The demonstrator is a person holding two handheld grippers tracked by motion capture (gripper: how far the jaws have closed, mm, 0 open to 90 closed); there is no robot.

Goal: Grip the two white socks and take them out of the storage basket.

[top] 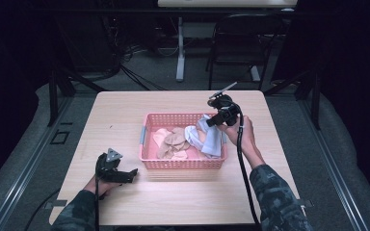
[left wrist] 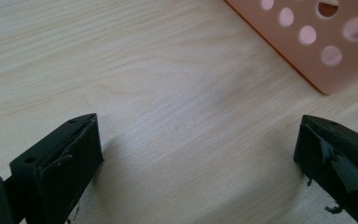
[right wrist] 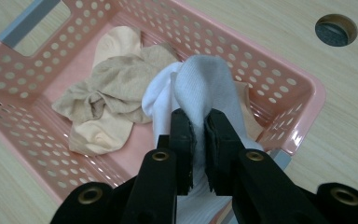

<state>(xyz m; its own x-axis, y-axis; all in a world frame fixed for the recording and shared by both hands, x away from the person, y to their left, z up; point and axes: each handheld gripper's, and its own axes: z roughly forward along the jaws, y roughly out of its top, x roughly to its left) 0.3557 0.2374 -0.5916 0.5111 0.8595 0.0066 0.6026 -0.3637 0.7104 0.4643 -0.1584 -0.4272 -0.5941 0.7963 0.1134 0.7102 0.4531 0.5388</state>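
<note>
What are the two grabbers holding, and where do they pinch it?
The right gripper pinches a pale grey sock on a fold of its fabric, above the pink basket. The left gripper is open over the table, holding nothing.

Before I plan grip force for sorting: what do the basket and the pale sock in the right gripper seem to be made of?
Basket: looks like moulded plastic, pink, slightly glossy, with punched round holes. Pale sock: seems a soft knit fabric, matte, with fine ribbing; it folds limply between the right gripper's jaws.

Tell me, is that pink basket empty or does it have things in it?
Not empty. The pink basket holds beige socks, and the right claw pinches a pale grey sock above them.
</note>
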